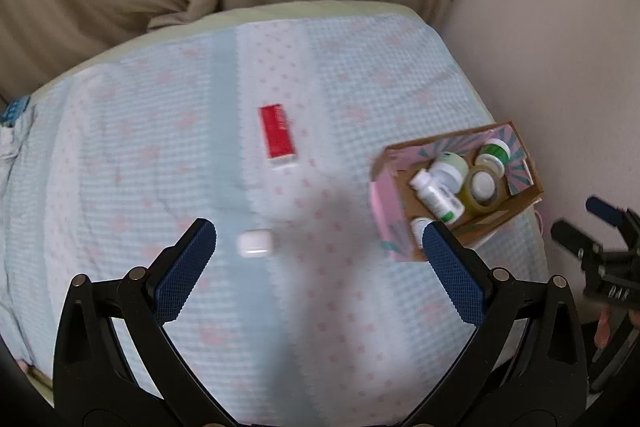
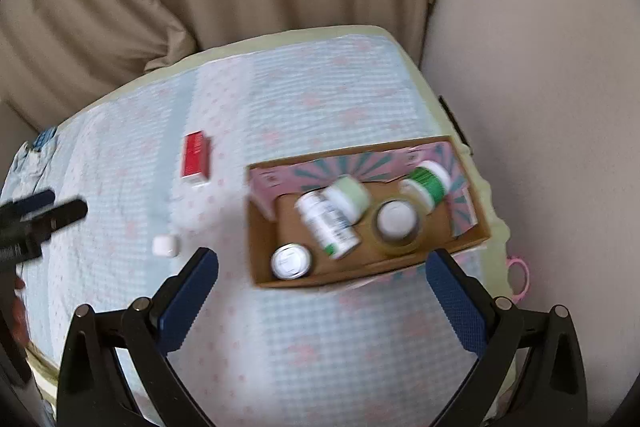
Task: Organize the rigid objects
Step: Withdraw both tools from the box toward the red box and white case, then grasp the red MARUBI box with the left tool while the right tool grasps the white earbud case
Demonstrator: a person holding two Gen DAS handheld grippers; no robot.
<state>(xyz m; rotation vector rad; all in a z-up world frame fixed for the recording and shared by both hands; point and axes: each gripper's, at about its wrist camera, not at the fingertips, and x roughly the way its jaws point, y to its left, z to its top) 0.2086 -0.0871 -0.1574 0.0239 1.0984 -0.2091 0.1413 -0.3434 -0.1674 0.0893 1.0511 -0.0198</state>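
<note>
The left gripper (image 1: 320,247) hangs above the quilted cloth (image 1: 120,187) with its blue pads spread wide and nothing between them; the right gripper (image 2: 322,275) is likewise spread and empty. A small white case (image 1: 255,243) lies just ahead of the left gripper, between its fingertips in view. The cardboard box (image 2: 472,241) sits just beyond the right gripper, holding bottles, jars and a tape roll (image 2: 396,227). Farther out, ahead of the left gripper, a red box (image 1: 278,137) lies flat on the cloth, apart from everything else.
</note>
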